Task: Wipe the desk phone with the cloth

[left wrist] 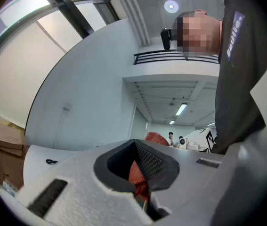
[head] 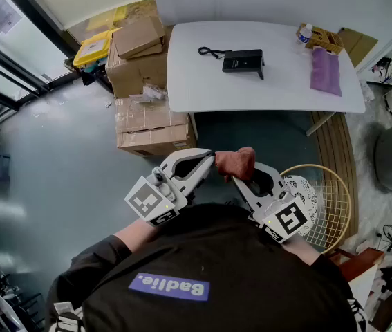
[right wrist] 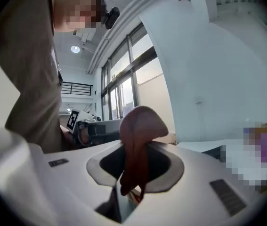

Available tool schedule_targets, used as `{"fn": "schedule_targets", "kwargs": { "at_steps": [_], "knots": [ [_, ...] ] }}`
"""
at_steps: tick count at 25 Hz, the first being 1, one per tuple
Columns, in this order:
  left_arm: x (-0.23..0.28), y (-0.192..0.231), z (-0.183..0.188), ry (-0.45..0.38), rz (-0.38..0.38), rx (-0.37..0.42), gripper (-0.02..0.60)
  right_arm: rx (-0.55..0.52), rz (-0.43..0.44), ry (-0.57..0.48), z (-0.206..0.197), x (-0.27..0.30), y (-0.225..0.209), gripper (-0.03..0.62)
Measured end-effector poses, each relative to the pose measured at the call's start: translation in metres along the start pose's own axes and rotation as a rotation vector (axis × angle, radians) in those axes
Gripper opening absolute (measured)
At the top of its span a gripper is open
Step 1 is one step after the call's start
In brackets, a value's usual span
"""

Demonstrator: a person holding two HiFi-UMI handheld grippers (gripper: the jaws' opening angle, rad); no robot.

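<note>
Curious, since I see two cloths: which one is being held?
The reddish cloth, gripped by the left gripper and right gripper; the purple cloth lies on the table.

White table (head: pixel 202 88), cardboard boxes (head: pixel 140 54), grey floor (head: pixel 50 185)

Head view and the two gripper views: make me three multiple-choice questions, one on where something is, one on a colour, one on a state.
1. Where is the desk phone? A on the white table; B on a chair; C on a shelf.
2. What colour is the held cloth? A purple; B white; C reddish-brown.
3. How do the left gripper and right gripper stand? A both open; B both shut on the cloth; C only the left shut.
Answers: 1 A, it lies on the tabletop. 2 C, it shows reddish in every view. 3 B, each gripper view shows cloth pinched between its jaws.
</note>
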State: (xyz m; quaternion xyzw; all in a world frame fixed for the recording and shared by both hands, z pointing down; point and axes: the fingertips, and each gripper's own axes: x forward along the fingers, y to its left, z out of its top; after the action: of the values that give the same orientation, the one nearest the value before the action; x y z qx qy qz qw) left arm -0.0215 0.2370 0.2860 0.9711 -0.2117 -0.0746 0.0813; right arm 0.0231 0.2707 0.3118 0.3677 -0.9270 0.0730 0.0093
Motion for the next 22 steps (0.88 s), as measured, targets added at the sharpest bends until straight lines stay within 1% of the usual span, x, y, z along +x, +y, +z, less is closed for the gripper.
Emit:
{"fn": "schedule_targets", "kwargs": {
  "at_steps": [3,5,11,17,20,22],
  "knots": [
    [0.005,-0.001,-0.001,-0.003,-0.005,0.020,0.009,-0.001,0.004,-0.002,-0.001,-0.003,-0.004,0.087],
    [0.011,-0.003,-0.001,-0.007,-0.004,0.017,0.009,-0.001,0.007,-0.004,-0.001,-0.006,-0.008,0.087],
    [0.029,-0.007,-0.014,0.017,0.015,0.024,0.009,0.008,0.029,-0.006,-0.005,-0.018,-0.024,0.087],
    [0.048,-0.010,-0.009,-0.024,0.043,0.009,0.009,0.023,0.053,-0.016,-0.009,-0.026,-0.048,0.089],
    [0.049,-0.002,-0.018,0.017,0.073,0.018,0.009,0.036,0.067,-0.011,-0.012,-0.021,-0.055,0.089],
    [0.050,0.005,-0.017,0.020,0.075,0.013,0.009,0.042,0.071,-0.012,-0.012,-0.015,-0.060,0.089]
  ]
}}
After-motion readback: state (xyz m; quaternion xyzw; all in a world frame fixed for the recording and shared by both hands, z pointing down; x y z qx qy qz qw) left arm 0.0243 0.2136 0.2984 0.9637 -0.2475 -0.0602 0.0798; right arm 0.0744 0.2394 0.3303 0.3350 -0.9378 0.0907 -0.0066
